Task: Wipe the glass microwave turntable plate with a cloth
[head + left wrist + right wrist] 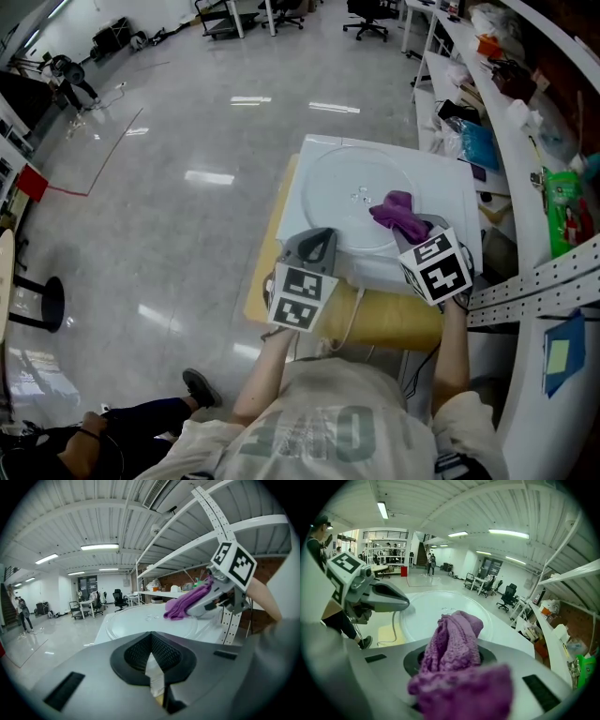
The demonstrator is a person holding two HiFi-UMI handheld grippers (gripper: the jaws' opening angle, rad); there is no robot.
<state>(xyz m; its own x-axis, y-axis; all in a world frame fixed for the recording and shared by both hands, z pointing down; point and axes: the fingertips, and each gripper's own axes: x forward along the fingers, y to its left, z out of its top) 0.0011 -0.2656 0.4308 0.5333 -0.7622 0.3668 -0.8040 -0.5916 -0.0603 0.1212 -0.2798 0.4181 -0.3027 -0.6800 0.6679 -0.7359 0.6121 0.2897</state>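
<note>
My left gripper (317,242) waits at the near rim, jaws pressed together on nothing, probably to steady things. My right gripper (419,232) pinches the purple cloth (399,214), its free end over the glass turntable plate (342,192), which lies flat on the white microwave (455,192).

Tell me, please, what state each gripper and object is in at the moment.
Glass turntable plate: lying flat on the white top.
Purple cloth: bunched, over the plate's right side.
Left gripper: jaws together, empty.
Right gripper: shut on the purple cloth.
</note>
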